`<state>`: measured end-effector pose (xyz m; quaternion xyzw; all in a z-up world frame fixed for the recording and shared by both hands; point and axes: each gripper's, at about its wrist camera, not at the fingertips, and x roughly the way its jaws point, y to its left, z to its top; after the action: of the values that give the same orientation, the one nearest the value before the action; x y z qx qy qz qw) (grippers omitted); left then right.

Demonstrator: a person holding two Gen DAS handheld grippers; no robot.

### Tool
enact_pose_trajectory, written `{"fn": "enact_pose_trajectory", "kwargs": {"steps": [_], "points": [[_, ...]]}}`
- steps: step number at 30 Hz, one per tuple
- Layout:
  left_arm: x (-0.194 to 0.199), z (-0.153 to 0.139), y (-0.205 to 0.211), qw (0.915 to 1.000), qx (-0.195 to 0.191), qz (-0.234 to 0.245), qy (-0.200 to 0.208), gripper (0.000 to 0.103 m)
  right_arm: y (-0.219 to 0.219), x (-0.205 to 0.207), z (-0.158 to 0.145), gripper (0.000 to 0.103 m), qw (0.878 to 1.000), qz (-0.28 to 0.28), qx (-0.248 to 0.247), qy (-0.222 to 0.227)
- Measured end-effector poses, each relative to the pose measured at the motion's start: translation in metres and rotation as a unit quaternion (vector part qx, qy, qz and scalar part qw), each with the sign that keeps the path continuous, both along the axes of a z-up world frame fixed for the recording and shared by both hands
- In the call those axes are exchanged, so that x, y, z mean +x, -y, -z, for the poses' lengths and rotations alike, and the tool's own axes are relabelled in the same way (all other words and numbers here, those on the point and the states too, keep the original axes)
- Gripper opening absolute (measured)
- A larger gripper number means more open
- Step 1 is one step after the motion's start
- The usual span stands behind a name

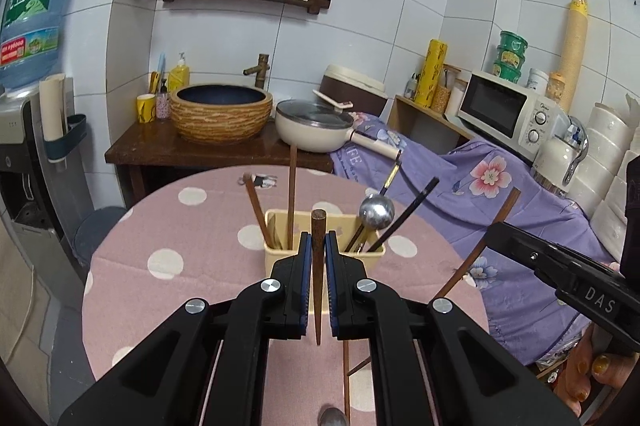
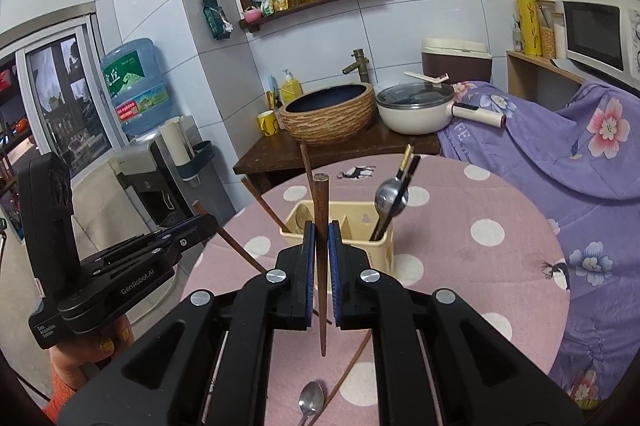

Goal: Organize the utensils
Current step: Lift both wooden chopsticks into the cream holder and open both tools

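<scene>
Left gripper [image 1: 318, 266] — fingers clenched on a dark wooden chopstick [image 1: 318, 258], which stands near upright between the blue pads, blunt end above the fingertips, tapered tip hanging below them over the worktop [image 1: 168, 226]. Right gripper [image 2: 321, 268] — same picture: fingers clamped on a second wooden chopstick [image 2: 321, 222], blunt end up, point down.

The yellow utensil holder [image 1: 280, 258] sits on the pink polka-dot worktop just beyond both sets of fingers. In it: brown chopsticks [image 1: 292, 194] leaning in the left compartment, a steel ladle [image 1: 376, 212] and a black chopstick [image 1: 408, 214] in the right one.

Pose: both grippers aim forward and slightly down at the holder, side by side. From the left wrist view the right gripper shows at the right edge, its chopstick slanting down toward the cloth. From the right wrist view the left gripper [image 2: 208, 222] enters from the left at a tilt, its chopstick angled past the table rim; a hand [image 2: 100, 342] in an orange sleeve grips its handle.

Loose on the worktop near the camera: a metal spoon [image 2: 311, 400] and another wooden chopstick [image 2: 348, 370], partly hidden under the gripper body. Holder's inner contents are hard to make out behind the fingers.
</scene>
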<state>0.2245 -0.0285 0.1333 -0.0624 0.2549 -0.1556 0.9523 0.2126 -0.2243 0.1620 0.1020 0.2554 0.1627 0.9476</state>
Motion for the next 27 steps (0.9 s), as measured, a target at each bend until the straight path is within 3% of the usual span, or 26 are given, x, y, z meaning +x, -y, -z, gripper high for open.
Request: {"fn": "enact_pose_trajectory", "kwargs": {"steps": [10,18,23,27], "points": [[0.02,-0.071,0.004,0.9988,0.007,0.018,0.046,0.007,-0.006,0.04,-0.062,0.008,1.0,0.0,-0.009,0.021],[0.044,-0.12,0.009,0.9958,0.021,-0.004,0.089,0.007,-0.005,0.074,-0.108,0.008,0.998,0.034,-0.016,0.057],[0.071,-0.118,0.015,0.9966,0.027,-0.018,0.076,0.007,-0.008,0.097,-0.105,0.008,0.996,0.057,-0.035,0.061],[0.087,-0.094,0.021,0.9971,0.037,-0.031,0.059,0.007,-0.01,0.108,-0.077,0.008,0.995,0.068,-0.039,0.055]]}}
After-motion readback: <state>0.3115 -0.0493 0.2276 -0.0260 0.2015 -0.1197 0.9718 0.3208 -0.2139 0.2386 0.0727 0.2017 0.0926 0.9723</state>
